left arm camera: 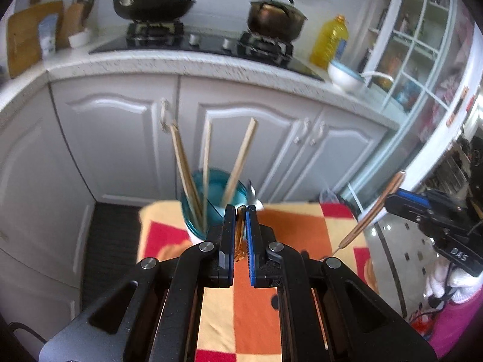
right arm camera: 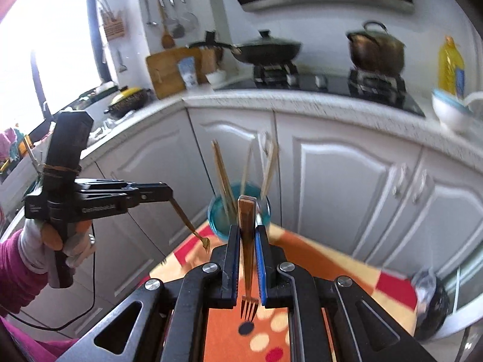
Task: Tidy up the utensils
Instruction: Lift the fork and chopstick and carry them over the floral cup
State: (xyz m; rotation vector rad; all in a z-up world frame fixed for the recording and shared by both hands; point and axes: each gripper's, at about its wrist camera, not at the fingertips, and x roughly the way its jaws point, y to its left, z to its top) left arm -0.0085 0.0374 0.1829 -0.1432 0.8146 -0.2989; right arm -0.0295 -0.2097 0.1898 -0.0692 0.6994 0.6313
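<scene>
While both forks hang clear of the worktop (left arm camera: 302, 220), I read the blue cup (left arm camera: 211, 199) of chopsticks as just ahead. My left hand-held gripper (left arm camera: 240, 211) is clenched on a fork (right arm camera: 193, 229), tines down; it seems nearer. My right hand-held gripper (right arm camera: 248, 232) clamps another fork (right arm camera: 247, 265), handle toward the cup.
</scene>
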